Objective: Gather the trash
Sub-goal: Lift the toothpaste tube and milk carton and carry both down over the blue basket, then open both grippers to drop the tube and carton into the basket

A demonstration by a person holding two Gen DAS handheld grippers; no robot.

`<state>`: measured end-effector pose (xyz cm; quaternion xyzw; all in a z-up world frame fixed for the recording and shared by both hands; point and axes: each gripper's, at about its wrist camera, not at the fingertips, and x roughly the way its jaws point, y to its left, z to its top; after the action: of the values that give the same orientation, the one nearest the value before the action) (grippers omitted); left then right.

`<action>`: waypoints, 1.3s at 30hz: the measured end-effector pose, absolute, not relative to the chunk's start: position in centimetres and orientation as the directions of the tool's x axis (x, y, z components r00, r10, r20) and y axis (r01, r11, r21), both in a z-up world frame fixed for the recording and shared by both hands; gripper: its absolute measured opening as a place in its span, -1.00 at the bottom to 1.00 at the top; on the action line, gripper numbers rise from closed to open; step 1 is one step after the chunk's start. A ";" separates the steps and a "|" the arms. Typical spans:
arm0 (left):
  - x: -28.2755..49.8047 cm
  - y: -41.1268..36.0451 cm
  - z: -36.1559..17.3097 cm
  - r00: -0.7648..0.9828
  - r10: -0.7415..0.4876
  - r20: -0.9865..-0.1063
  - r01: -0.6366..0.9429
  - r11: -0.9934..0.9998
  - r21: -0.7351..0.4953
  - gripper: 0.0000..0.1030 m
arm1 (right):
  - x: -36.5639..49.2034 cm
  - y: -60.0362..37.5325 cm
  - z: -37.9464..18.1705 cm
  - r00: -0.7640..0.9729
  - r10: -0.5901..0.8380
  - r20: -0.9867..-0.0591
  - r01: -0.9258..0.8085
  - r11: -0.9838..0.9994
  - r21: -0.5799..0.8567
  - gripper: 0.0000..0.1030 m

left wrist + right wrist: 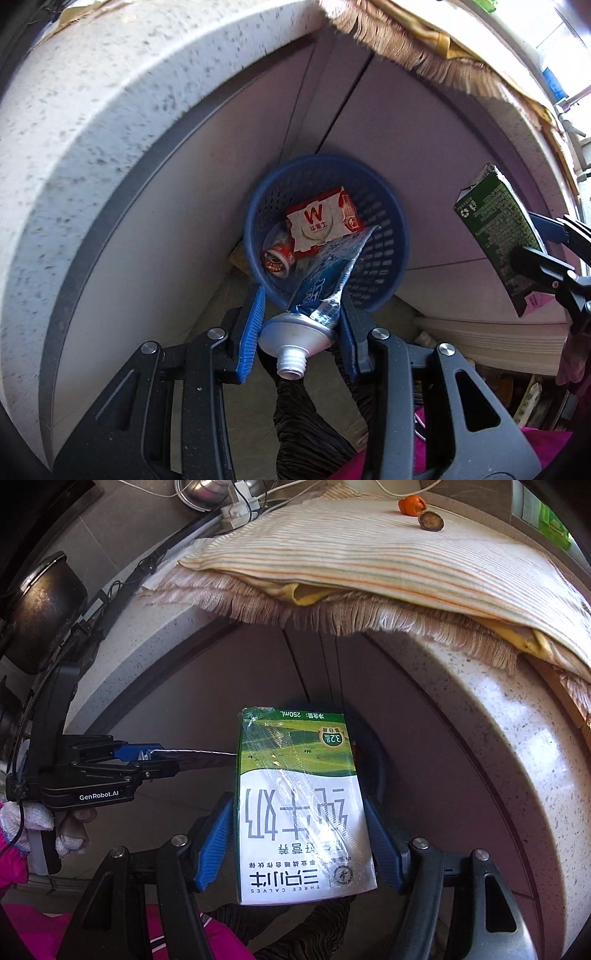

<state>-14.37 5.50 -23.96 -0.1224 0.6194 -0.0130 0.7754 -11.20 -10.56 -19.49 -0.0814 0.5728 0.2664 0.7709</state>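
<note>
Here we note:
Left gripper (299,325): clamps toothpaste tube (325,277) above the blue basket (391,236).
Right gripper (299,842): clamps milk carton (299,805) beside that basket.

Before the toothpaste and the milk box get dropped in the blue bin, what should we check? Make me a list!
1. Toothpaste tube held between left gripper fingers: ok.
2. Milk carton held by right gripper: ok.
3. Blue basket under the tube's tip: ok.
4. Room left in basket beside the red wrapper and can: ok.
5. Carton over the basket: not ok, it is off to the side.
6. Basket standing steady: cannot tell.
</note>
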 end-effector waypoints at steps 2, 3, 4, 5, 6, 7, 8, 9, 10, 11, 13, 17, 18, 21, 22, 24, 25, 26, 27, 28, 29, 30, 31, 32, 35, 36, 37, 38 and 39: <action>-13.9 5.2 -24.6 0.220 -0.166 -0.961 -0.129 0.972 -0.197 -0.27 | -11.2 -10.2 -20.1 0.199 0.304 -0.932 -0.511 0.843 0.166 0.37; -13.7 5.1 -24.9 0.215 -0.164 -0.963 -0.127 0.973 -0.194 -0.27 | -11.2 -10.0 -20.4 0.199 0.297 -0.934 -0.514 0.843 0.158 0.37; -13.4 5.0 -25.1 0.211 -0.160 -0.964 -0.126 0.974 -0.189 -0.27 | -11.1 -9.8 -20.7 0.198 0.292 -0.936 -0.516 0.843 0.154 0.37; -13.2 5.0 -25.2 0.208 -0.157 -0.965 -0.125 0.975 -0.186 -0.27 | -11.0 -9.7 -21.0 0.199 0.287 -0.937 -0.518 0.843 0.148 0.37; -13.1 4.9 -25.4 0.206 -0.154 -0.966 -0.124 0.975 -0.182 -0.27 | -11.0 -9.6 -21.2 0.200 0.282 -0.938 -0.518 0.843 0.143 0.37; -12.9 4.9 -25.5 0.205 -0.150 -0.967 -0.124 0.976 -0.178 -0.27 | -10.9 -9.5 -21.5 0.199 0.279 -0.939 -0.520 0.843 0.140 0.37; -12.7 4.8 -25.7 0.203 -0.145 -0.968 -0.123 0.977 -0.173 -0.27 | -10.9 -9.4 -21.7 0.197 0.276 -0.941 -0.521 0.842 0.138 0.38; -12.5 4.8 -25.8 0.200 -0.141 -0.970 -0.122 0.978 -0.167 -0.27 | -10.8 -9.3 -22.0 0.194 0.269 -0.943 -0.523 0.842 0.133 0.38; -12.5 4.7 -25.9 0.199 -0.137 -0.970 -0.121 0.979 -0.163 -0.27 | -10.7 -9.2 -22.3 0.192 0.264 -0.945 -0.525 0.842 0.128 0.38; -12.3 4.6 -25.9 0.199 -0.132 -0.971 -0.118 0.980 -0.157 -0.27 | -10.7 -9.0 -22.6 0.188 0.259 -0.947 -0.528 0.840 0.125 0.38; -12.1 4.4 -25.8 0.200 -0.120 -0.972 -0.109 0.983 -0.144 -0.27 | -10.5 -8.7 -23.2 0.182 0.245 -0.952 -0.535 0.837 0.113 0.38; -11.6 4.0 -25.7 0.196 -0.106 -0.975 -0.103 0.986 -0.128 -0.27 | -10.0 -8.3 -24.0 0.177 0.224 -0.958 -0.544 0.834 0.094 0.38; -11.4 3.9 -25.8 0.195 -0.102 -0.976 -0.101 0.987 -0.123 -0.27 | -9.8 -8.2 -24.1 0.176 0.220 -0.959 -0.544 0.834 0.091 0.38; -11.2 3.7 -25.7 0.193 -0.093 -0.977 -0.100 0.988 -0.114 -0.27 | -9.3 -8.0 -24.4 0.176 0.215 -0.961 -0.541 0.836 0.087 0.38; -11.1 3.7 -25.5 0.192 -0.093 -0.977 -0.097 0.989 -0.113 -0.26 | -9.1 -8.0 -24.5 0.177 0.213 -0.961 -0.540 0.837 0.086 0.38; -10.9 3.4 -25.5 0.195 -0.085 -0.977 -0.090 0.990 -0.104 -0.26 | -8.9 -8.0 -24.7 0.177 0.212 -0.961 -0.541 0.837 0.085 0.38; -10.8 3.3 -25.6 0.197 -0.080 -0.977 -0.087 0.991 -0.099 -0.27 | -8.8 -7.9 -24.7 0.177 0.210 -0.962 -0.542 0.836 0.083 0.39; -10.6 3.2 -25.5 0.196 -0.079 -0.977 -0.085 0.992 -0.097 -0.27 | -8.8 -7.8 -24.9 0.177 0.206 -0.963 -0.543 0.836 0.079 0.39; -10.5 3.2 -25.5 0.195 -0.080 -0.978 -0.084 0.992 -0.097 -0.26 | -8.8 -7.7 -25.0 0.178 0.201 -0.963 -0.544 0.836 0.074 0.39; -10.4 3.2 -25.4 0.195 -0.078 -0.978 -0.084 0.992 -0.096 -0.25 | -8.7 -7.7 -25.1 0.180 0.197 -0.964 -0.545 0.836 0.069 0.39; -10.3 3.1 -25.3 0.196 -0.077 -0.978 -0.085 0.992 -0.095 -0.25 | -8.6 -7.6 -25.1 0.184 0.192 -0.964 -0.544 0.836 0.063 0.38; -10.2 3.1 -25.3 0.198 -0.074 -0.978 -0.086 0.992 -0.092 -0.25 | -8.6 -7.5 -25.1 0.191 0.188 -0.964 -0.544 0.837 0.055 0.38; -10.2 3.1 -25.2 0.199 -0.072 -0.977 -0.086 0.992 -0.091 -0.24 | -8.5 -7.5 -25.1 0.194 0.184 -0.963 -0.543 0.838 0.051 0.39; -10.1 3.1 -25.1 0.199 -0.071 -0.977 -0.086 0.992 -0.090 -0.22 | -8.3 -7.5 -25.1 0.194 0.185 -0.963 -0.542 0.839 0.051 0.40; -10.1 3.1 -24.5 0.207 -0.057 -0.977 -0.078 0.994 -0.075 0.03 | -8.0 -7.5 -24.9 0.197 0.185 -0.963 -0.537 0.842 0.052 0.50; -10.1 3.1 -24.3 0.213 -0.054 -0.976 -0.075 0.995 -0.071 0.03 | -7.9 -7.4 -24.8 0.200 0.185 -0.962 -0.538 0.842 0.050 0.51; -10.1 3.1 -24.2 0.213 -0.053 -0.976 -0.071 0.995 -0.070 0.03 | -7.9 -7.4 -24.7 0.200 0.186 -0.962 -0.538 0.841 0.050 0.52; -10.2 3.2 -24.1 0.214 -0.052 -0.976 -0.071 0.995 -0.068 0.03 | -7.8 -7.4 -24.6 0.200 0.188 -0.962 -0.539 0.841 0.052 0.52; -10.2 3.2 -24.0 0.215 -0.052 -0.975 -0.072 0.995 -0.069 0.03 | -7.7 -7.4 -24.5 0.199 0.190 -0.961 -0.539 0.841 0.054 0.52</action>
<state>-10.19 3.23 -23.96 -0.0494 0.6263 0.0064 0.7780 -7.70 -7.43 -24.45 -0.1491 0.5855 0.2398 0.7599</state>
